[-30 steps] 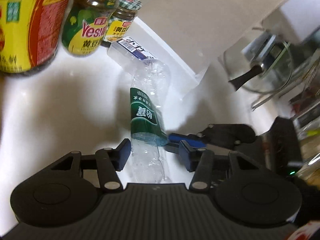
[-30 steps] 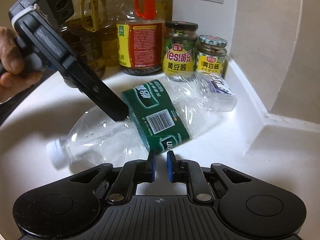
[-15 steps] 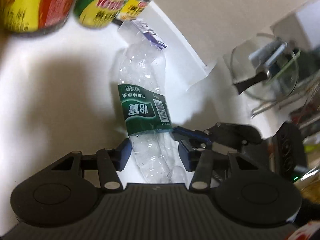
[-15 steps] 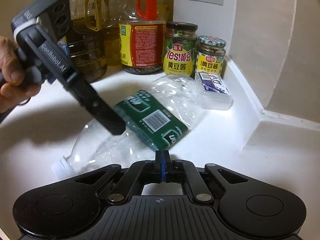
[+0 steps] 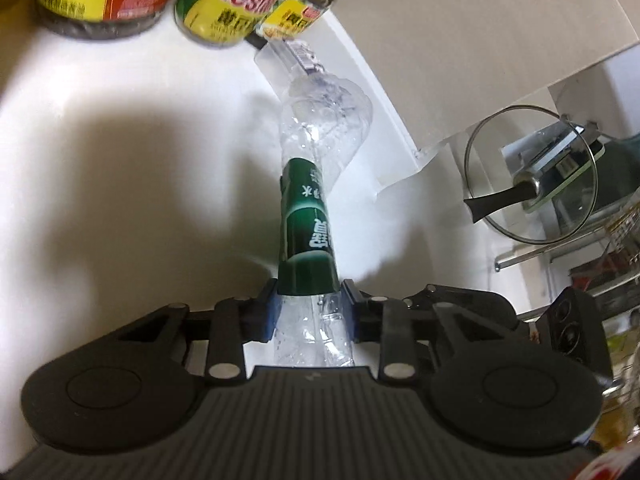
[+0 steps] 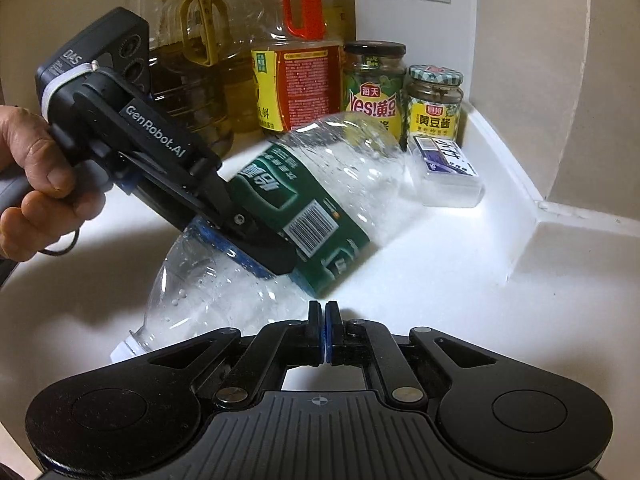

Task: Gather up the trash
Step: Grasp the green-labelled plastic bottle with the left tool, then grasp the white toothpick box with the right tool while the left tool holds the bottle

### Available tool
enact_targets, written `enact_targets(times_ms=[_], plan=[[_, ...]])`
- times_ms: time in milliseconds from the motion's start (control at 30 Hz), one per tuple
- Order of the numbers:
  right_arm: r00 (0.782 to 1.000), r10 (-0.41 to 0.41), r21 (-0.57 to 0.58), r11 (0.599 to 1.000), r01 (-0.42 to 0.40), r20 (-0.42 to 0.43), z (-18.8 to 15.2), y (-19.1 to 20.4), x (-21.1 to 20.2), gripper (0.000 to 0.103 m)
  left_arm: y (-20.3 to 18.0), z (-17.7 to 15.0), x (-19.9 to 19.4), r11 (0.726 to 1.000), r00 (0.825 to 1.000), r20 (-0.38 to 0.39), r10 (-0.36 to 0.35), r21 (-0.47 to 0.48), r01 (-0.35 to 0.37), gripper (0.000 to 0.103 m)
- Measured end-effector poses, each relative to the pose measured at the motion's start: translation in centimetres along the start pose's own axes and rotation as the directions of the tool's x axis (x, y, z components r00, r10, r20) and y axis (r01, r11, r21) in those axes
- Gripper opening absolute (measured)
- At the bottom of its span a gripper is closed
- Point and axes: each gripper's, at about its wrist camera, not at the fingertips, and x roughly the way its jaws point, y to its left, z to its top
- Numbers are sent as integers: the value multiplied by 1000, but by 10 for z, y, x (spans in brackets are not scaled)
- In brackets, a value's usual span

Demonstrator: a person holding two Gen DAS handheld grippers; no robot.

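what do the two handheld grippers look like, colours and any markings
Both are matte black plastic with a ribbed body, two round discs at the sides, silver pivot screws and blue finger pads. The left gripper carries white "GenRobot.AI" lettering along its arm, "DAS" on its boxy rear block, a white band there, and a thin dark cable loop below the bare hand. The right gripper shows a small crosshair mark.

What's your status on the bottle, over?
Left tongs just closed, clamped on plastic bottle. Right tongs shut, empty. Bottle's far end tipped up off counter. Sauce jars close behind.
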Motion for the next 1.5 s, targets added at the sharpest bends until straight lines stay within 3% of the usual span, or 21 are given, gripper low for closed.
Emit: enact_targets(times_ms=[267,300,400,567,633,700,933,1200,1500], plan=[[999,-47,37,998,47,-1,3,1,1,6,-8,-4,-30,990,989,93,118,69,-124,28],[998,-58,35,998,57,5,5,2,1,12,-8,-4,-35,986,984,110,140,70,-148,28],[995,-96,22,995,95,37,17,1,5,47,-5,-6,-50,975,968,147,203,64,-215,28],[972,-214,-42,975,219,94,46,3,23,49,-2,-11,-67,957,948,171,268,64,-282,28],[956,-268,-59,959,276,119,58,2,35,65,-3,-12,-70,948,939,179,293,69,-309,28],[945,-294,-61,950,305,143,66,1,46,74,-2,-13,-74,943,934,181,310,69,-326,28],[931,-360,-73,928,364,60,97,-24,100,75,-4,-16,-83,930,925,165,342,78,-358,28],[915,-402,-70,914,399,-26,105,-32,127,74,-6,-13,-82,900,900,157,408,95,-425,28],[951,-303,16,952,305,-61,90,-20,91,70,-9,-16,-80,899,898,160,411,95,-428,28]])
